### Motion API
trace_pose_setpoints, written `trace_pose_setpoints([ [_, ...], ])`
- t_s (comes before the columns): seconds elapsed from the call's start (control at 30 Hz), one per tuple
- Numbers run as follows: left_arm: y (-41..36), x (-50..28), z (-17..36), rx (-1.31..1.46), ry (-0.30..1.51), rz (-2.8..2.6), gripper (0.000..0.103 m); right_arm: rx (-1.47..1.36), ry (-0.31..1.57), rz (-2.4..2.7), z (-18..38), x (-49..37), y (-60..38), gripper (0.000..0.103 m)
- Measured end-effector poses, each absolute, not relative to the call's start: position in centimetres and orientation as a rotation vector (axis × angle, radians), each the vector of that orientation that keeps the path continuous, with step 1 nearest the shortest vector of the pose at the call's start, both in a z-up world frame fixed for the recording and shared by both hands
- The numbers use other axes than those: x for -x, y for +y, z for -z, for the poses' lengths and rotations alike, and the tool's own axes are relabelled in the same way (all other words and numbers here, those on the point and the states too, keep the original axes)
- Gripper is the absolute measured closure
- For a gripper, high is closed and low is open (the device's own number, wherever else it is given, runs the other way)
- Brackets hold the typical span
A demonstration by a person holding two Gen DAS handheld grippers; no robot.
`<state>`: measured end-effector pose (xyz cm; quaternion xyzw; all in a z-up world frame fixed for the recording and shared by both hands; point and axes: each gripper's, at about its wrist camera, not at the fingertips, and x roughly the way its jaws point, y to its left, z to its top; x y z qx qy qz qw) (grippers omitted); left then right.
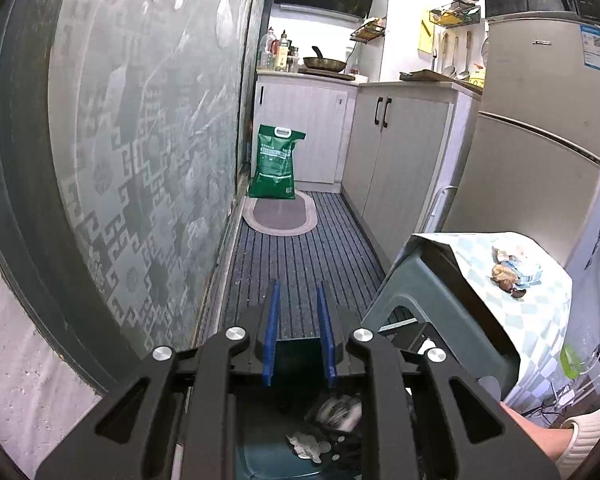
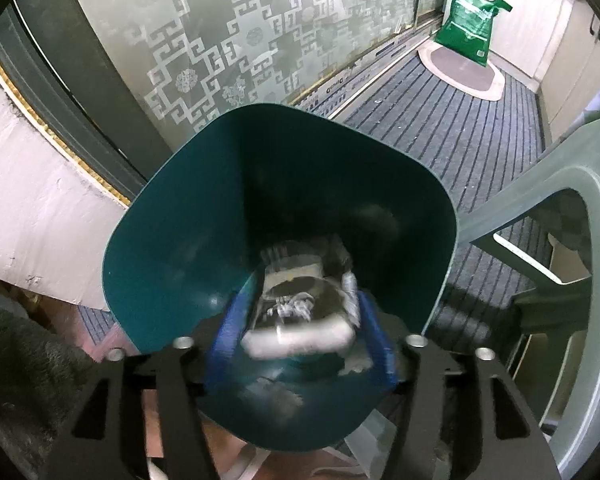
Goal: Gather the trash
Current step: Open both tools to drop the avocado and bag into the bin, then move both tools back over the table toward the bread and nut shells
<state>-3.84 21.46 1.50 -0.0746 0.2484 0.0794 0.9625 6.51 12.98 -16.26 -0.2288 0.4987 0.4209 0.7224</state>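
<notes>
A dark teal trash bin (image 2: 188,216) stands on the floor below both grippers. My right gripper (image 2: 296,304) reaches down into the bin, and a blurred clear plastic wrapper (image 2: 300,304) sits between its blue fingers (image 2: 228,328); the jaws stand wide and I cannot tell if they grip it. My left gripper (image 1: 298,300) is open and empty above the bin's rim (image 1: 296,346), with crumpled trash (image 1: 332,416) in the bin below. More trash (image 1: 514,270), wrappers and shells, lies on the checked cloth of a stool (image 1: 432,292) at the right.
A patterned frosted glass door (image 1: 140,140) runs along the left. A striped floor mat (image 1: 300,252) leads to a green sack (image 1: 276,162) and an oval rug (image 1: 280,216). White cabinets (image 1: 396,148) and a fridge (image 1: 540,128) stand at the right.
</notes>
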Motion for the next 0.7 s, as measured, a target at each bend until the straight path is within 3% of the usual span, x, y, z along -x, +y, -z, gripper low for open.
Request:
trace_pose_setpoints([
  [0.53, 20.4, 3.8, -3.6, 0.149, 0.441, -0.186, 0.070, 0.410, 0.942, -0.986, 9.1, -5.5, 10.5, 0.034],
  [0.7, 20.0, 3.7, -4.4, 0.151, 0.425, -0.187, 0.066, 0.395, 0.862, -0.982, 6.0, -5.1, 9.2, 0.039],
])
